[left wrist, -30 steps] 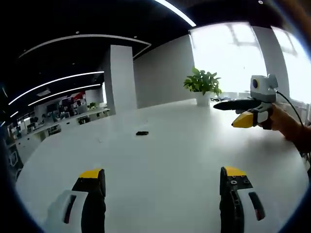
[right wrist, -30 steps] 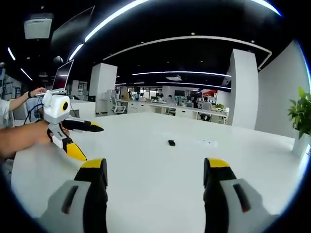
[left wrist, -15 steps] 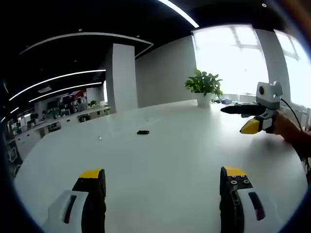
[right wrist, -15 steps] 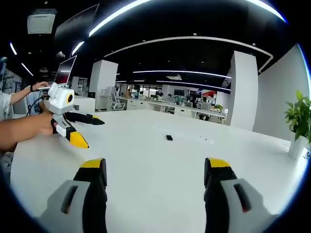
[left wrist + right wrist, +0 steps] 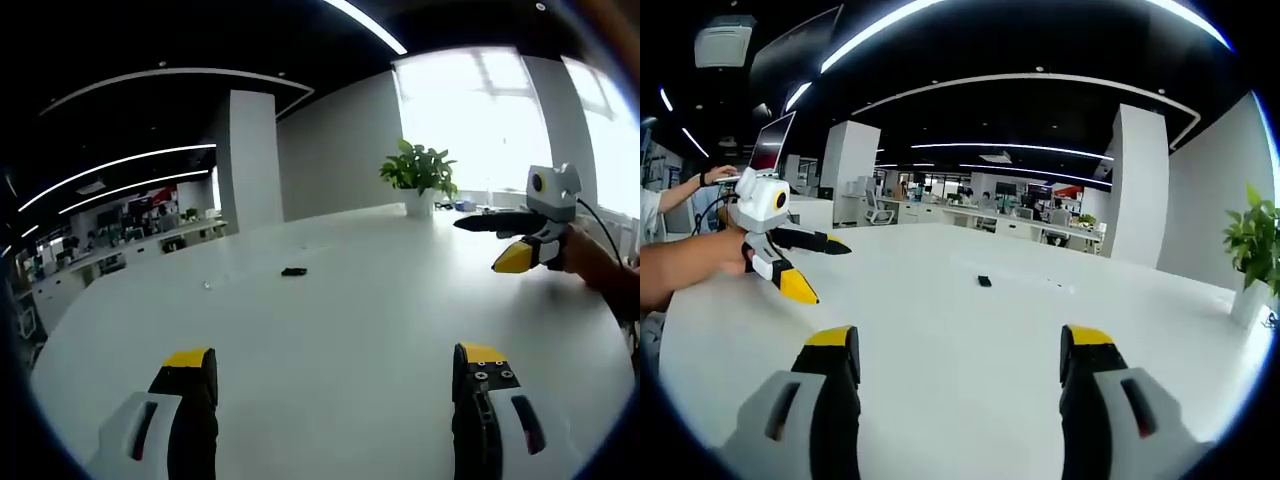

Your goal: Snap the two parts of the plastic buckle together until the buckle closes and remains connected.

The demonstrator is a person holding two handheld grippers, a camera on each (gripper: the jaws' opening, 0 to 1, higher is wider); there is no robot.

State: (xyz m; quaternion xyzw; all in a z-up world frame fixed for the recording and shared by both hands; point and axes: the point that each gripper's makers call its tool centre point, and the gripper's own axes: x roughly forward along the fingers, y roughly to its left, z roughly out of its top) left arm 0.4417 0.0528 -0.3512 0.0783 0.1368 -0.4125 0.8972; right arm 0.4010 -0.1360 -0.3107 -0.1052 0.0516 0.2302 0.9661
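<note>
While both tools hang above the white surface (image 5: 330,330) with nothing between their jaws, the main risk is simply finding and seating the small parts. The left tool (image 5: 335,375) has its jaws spread wide and empty; the right tool (image 5: 958,350) is likewise spread and empty. A small dark piece, probably one half of the buckle (image 5: 293,271), lies far out on the surface, well apart from both tools; a paler speck just beside it may be the other half, but it is too small to tell. In the right gripper view the same dark piece (image 5: 984,281) sits ahead, between the two tools.

From this far off, a hurried reach could nudge the light plastic and send it sliding. Gripping a half askew would leave the prongs misaligned, so the click might fail or hold only partly. The tools could also collide as they converge.

No brand, label or writing is legible anywhere.
</note>
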